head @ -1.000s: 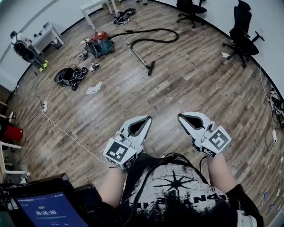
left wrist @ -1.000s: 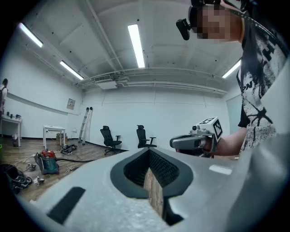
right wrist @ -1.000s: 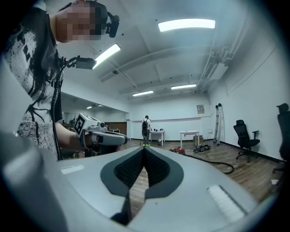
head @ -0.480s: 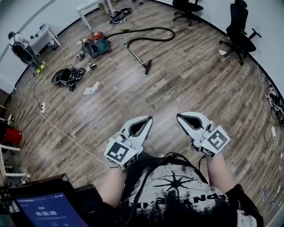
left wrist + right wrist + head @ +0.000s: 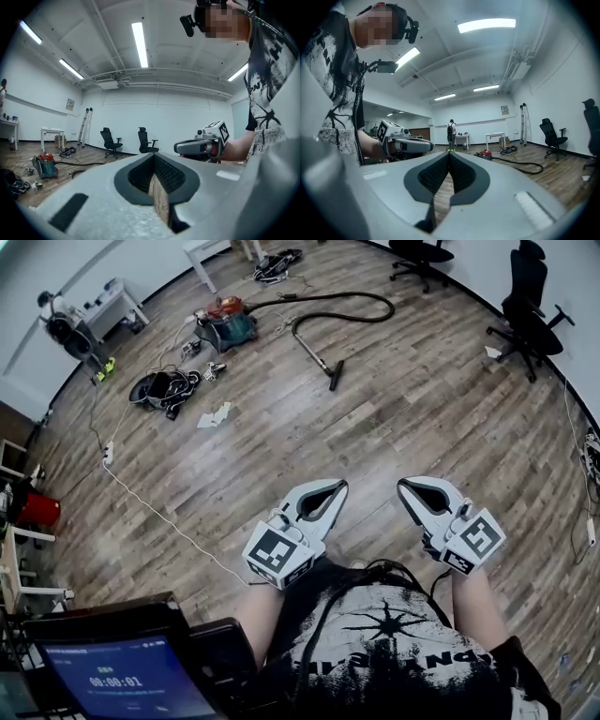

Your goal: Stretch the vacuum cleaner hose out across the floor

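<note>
**Q:** Head view: finger state, hose position?
**A:** My left gripper (image 5: 341,485) and right gripper (image 5: 403,486) have fingers pressed together, empty. The vacuum hose (image 5: 391,307) lies looped on the floor, well ahead.

**Q:** Gripper views?
**A:** Left: hose far off, left of my fingers. Right: hose to their right. My left hand looks slightly nearer.

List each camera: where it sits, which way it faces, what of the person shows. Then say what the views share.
Head view: on the head, looking steeply down at the floor, vacuum and hose far ahead; forearms, shirt, shut left tool and right tool show.
Left gripper view: on the left tool, facing level toward two chairs; its shut jaws, right tool, shirt show.
Right gripper view: on the right tool, facing level toward the vacuum; its shut jaws, left tool, shirt show.
Shared: all three show the vacuum and hose.
</note>
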A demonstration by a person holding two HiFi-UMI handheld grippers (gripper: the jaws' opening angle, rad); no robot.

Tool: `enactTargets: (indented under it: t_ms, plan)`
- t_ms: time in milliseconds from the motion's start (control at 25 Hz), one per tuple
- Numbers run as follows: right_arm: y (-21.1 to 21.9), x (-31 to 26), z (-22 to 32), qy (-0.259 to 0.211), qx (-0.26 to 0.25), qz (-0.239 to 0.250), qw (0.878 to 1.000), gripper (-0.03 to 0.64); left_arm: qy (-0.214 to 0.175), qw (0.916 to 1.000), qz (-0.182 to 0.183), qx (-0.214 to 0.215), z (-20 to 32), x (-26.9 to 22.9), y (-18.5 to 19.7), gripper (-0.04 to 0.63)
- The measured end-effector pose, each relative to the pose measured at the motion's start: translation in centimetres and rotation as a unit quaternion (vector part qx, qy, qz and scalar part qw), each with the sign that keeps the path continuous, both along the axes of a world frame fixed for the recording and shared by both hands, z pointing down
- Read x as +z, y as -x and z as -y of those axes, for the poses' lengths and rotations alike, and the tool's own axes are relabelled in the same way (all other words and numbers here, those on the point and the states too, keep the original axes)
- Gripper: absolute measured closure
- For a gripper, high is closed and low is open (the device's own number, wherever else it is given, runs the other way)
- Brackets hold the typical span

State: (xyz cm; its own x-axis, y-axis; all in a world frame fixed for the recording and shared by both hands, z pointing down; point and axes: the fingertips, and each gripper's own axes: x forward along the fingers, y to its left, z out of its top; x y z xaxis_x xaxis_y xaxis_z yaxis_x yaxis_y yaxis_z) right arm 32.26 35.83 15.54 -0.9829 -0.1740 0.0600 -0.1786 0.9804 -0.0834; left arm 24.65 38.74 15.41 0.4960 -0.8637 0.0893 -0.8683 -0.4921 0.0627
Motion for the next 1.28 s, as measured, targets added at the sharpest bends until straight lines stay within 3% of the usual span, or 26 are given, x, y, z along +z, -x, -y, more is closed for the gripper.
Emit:
enactTargets:
  t_ms: [600,760,1280]
  plan:
    - [1.8,0.8,-1.1,-0.027,-0.024,-0.011,0.999,0.609,-0.005,0.9998,0.017,-0.006,-1.0,0.5,1.0,0.595]
    - [2.3,1.4,-1.7,-0.021,-0.031,-0.008,0.999,0.609,0.025,0.9986,0.033,-0.032,-1.2,0.5,2.5,0.595]
    - [3.3,3.3,-0.9,-0.015,-0.055,-0.021,0.998,0.609,0.017,0.9978,0.033,-0.055,-0.5,0.9,3.3,0.595]
